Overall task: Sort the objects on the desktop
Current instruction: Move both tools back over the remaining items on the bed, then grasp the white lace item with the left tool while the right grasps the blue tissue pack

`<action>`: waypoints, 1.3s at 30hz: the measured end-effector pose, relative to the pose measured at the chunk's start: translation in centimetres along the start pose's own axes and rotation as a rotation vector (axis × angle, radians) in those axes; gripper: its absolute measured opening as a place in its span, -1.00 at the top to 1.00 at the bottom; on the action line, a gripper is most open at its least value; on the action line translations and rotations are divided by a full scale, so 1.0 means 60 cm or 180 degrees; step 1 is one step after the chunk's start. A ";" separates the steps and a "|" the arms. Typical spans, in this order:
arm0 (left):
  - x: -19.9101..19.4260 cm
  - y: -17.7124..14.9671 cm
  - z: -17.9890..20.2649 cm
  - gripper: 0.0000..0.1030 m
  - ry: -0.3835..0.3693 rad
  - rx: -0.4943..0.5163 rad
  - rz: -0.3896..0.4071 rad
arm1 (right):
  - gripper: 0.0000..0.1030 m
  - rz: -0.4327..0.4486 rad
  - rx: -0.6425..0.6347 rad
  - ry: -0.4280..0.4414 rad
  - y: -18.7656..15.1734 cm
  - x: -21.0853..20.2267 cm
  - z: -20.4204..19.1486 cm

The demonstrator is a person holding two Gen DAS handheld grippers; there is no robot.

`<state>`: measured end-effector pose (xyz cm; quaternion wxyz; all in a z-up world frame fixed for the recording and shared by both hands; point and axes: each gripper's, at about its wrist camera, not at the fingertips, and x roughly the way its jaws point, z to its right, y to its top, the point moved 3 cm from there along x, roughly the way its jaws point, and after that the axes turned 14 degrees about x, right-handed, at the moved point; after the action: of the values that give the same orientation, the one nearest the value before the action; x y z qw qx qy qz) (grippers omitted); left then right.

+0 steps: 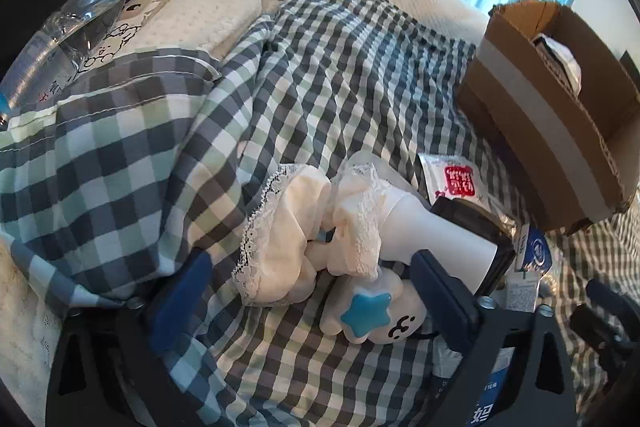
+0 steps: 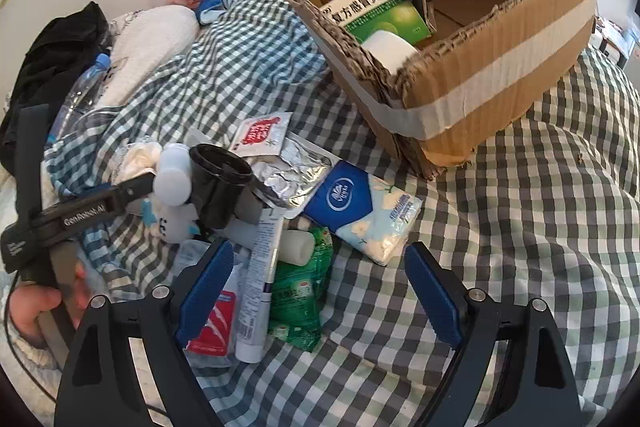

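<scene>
Left gripper [image 1: 312, 279] spread wide, jaws either side of a white lace-trimmed cloth [image 1: 296, 227] and star toy [image 1: 366, 311], not pressing. Right gripper [image 2: 320, 291] spread wide, empty, over a toothpaste tube [image 2: 260, 279] and green packet [image 2: 300, 299]. Cardboard box [image 2: 500, 75] stands beyond on the checked cover [image 2: 520, 227].

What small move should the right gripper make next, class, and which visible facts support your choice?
Probably lower the right gripper and close on the green packet. Its jaws are open with nothing gripped, the packet lies loose between them beside a white tube, and the cardboard box behind already holds sorted items.
</scene>
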<state>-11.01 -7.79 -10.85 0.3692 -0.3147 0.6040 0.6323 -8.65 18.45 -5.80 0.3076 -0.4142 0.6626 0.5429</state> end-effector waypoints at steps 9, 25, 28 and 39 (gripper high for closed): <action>-0.004 -0.003 0.001 0.47 -0.0118 -0.0030 -0.0005 | -0.70 0.0036 0.0174 -0.0222 0.007 0.036 0.021; -0.014 0.003 0.005 0.78 -0.0077 -0.0059 0.0153 | -0.70 0.0189 0.1030 -0.0487 0.020 0.102 0.041; -0.012 0.006 0.009 0.78 -0.0089 -0.0025 0.0194 | -0.70 0.0239 0.0982 -0.0534 0.025 0.107 0.040; -0.013 0.007 0.015 0.78 -0.0151 -0.0012 0.0255 | -0.51 0.0212 0.0893 -0.0558 0.022 0.108 0.051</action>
<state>-10.93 -6.98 -9.92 0.3572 -0.2759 0.6060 0.6550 -12.96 20.13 -11.41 0.4009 -0.2960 0.7159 0.4891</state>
